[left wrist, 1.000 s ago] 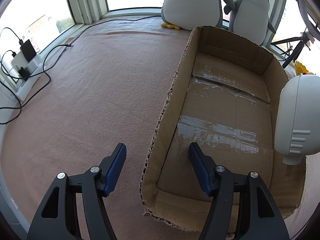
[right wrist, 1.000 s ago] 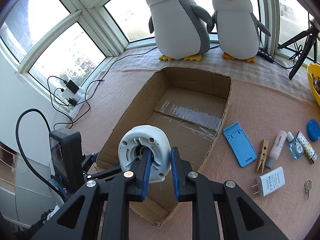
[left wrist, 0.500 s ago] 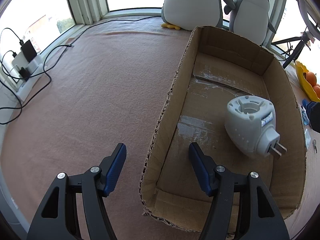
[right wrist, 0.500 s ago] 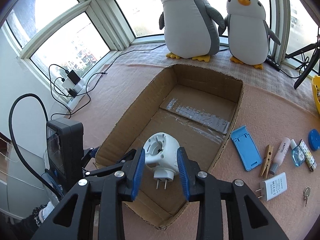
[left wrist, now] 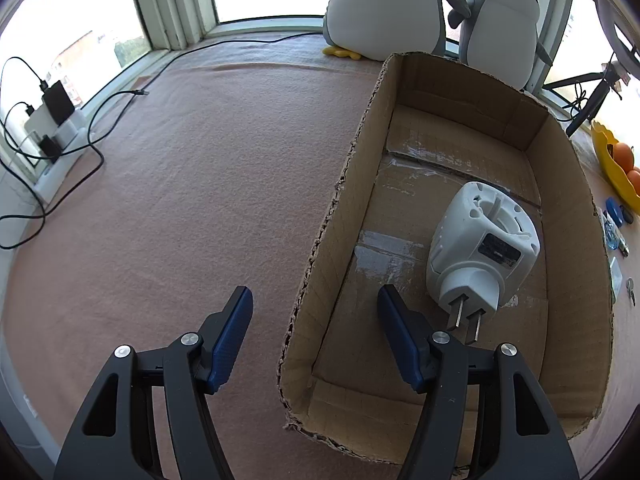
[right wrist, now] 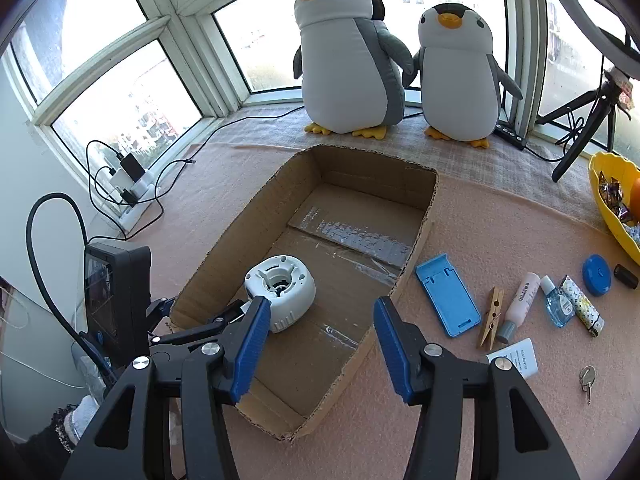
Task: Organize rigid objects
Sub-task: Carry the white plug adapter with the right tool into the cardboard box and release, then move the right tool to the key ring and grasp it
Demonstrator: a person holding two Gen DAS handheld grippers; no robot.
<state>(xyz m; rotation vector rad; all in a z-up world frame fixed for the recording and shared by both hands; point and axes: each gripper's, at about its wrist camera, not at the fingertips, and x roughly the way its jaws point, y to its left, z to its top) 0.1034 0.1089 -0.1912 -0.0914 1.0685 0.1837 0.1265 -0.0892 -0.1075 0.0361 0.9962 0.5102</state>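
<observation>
Home bay window [right wrist: 120, 92]; 2 plush penguins [right wrist: 348, 52].

In front of me a bay of white-framed windows [right wrist: 132, 92] curves round the far side, bright daylight pouring through, blurred buildings outside. The surface [left wrist: 192, 184] I work over is covered in a pinkish-brown felt cloth; along the sill it gives way to a paler checked cloth [right wrist: 472, 156]. Two plush penguins stand there side by side, the large penguin [right wrist: 346, 52] left of the small penguin [right wrist: 458, 76]. At the left window a white power strip [right wrist: 134, 196] lies with chargers plugged in and black cables [left wrist: 100, 120] trailing over the cloth. To the right a black tripod [right wrist: 584, 120] stands near the window frame.
</observation>
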